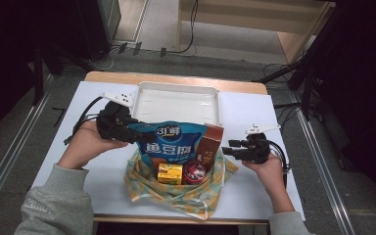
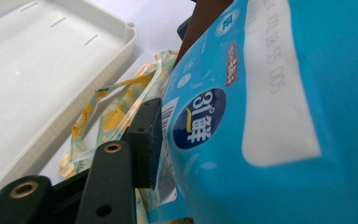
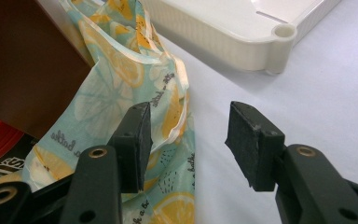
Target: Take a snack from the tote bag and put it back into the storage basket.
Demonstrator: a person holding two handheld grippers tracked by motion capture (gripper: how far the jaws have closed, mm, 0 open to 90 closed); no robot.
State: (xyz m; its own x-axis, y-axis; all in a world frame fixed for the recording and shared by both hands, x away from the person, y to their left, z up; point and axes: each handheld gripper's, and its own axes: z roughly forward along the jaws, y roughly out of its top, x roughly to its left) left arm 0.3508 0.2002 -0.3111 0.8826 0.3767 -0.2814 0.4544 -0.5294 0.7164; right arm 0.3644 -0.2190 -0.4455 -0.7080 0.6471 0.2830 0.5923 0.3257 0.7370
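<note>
- High view: a lemon-print cloth bag (image 1: 176, 193) lies open on the white table (image 1: 254, 191), so its goods are within reach. The left gripper (image 1: 133, 137) takes the blue pouch (image 1: 174, 142) by its left edge, the pouch standing out of the bag's mouth beside a brown box (image 1: 210, 146), a yellow box (image 1: 170, 173) and a red tin (image 1: 194, 171). The right gripper (image 1: 227, 151) waits at the bag's right edge. A white tray (image 1: 176, 93) sits behind, likely where the goods go.
- Left gripper view: one black pad (image 2: 145, 140) lies against the glossy, puffy pouch (image 2: 270, 140); the other jaw is hidden behind it, so the pinch looks made but I cannot tell for sure.
- Right gripper view: jaws spread, nothing between them; the thin, soft bag (image 3: 121, 93) lies just by one pad, the ribbed plastic tray (image 3: 223, 42) beyond.
</note>
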